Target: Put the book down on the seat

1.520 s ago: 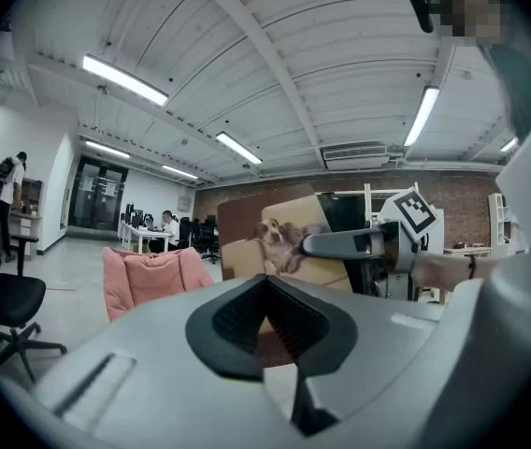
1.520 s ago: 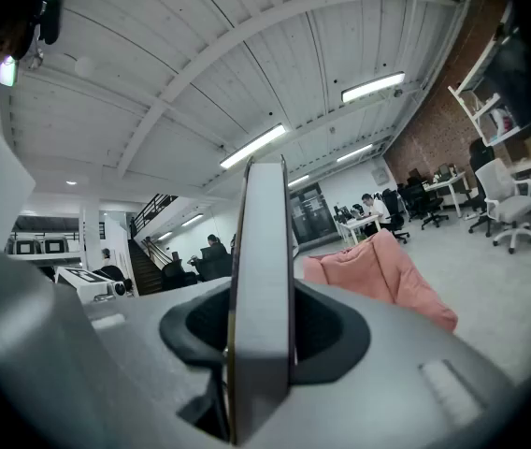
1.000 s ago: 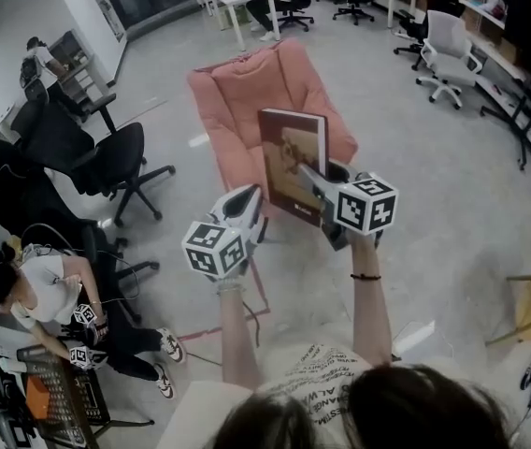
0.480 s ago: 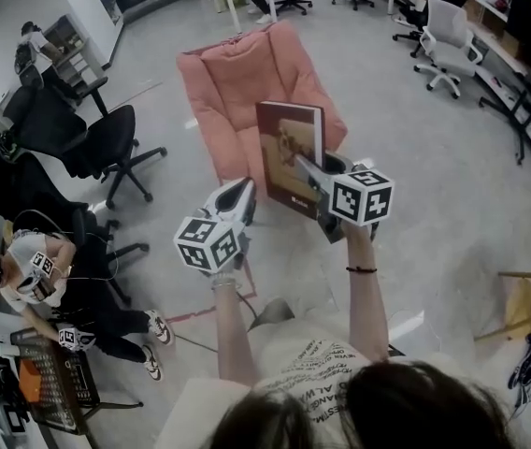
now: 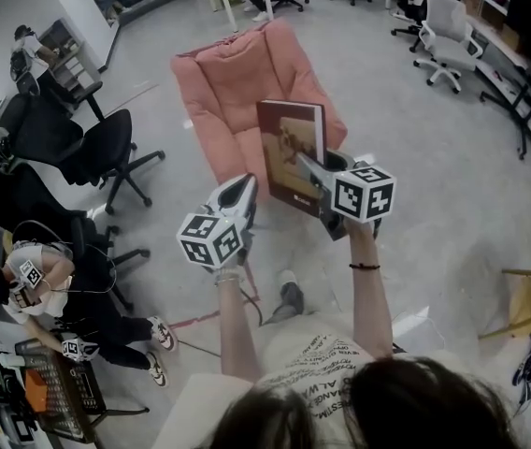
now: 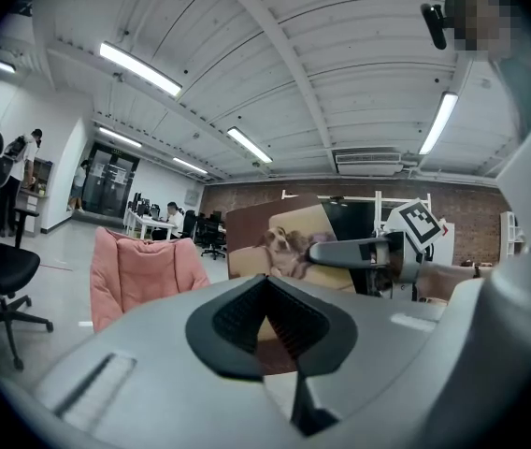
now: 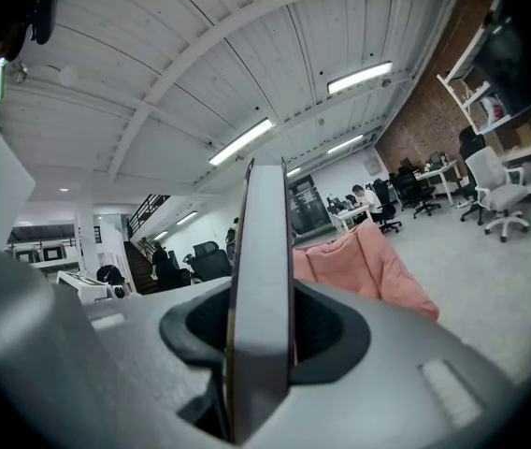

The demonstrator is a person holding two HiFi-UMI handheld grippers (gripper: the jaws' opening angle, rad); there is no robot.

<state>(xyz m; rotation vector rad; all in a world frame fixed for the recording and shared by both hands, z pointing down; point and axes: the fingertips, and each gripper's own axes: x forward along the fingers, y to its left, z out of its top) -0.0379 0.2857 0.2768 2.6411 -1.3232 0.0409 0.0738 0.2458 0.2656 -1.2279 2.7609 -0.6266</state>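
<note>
A large hardcover book with a dog picture on its cover stands upright in the air, and my right gripper is shut on its lower right edge. Seen edge-on in the right gripper view, the book fills the gap between the jaws of the right gripper. Just beyond it is the pink cushioned chair, its seat bare. My left gripper hangs beside the book's left edge, shut and apart from it. The left gripper view shows the book, the right gripper and the pink chair.
Black office chairs stand at the left, with a seated person near them. A white office chair and desks are at the back right. A wooden stool is at the right edge. The holder's shoe is on the grey floor.
Both grippers and the book have sunk a little and come closer to the pink chair. The holder's shoe has stepped into view below the grippers.
</note>
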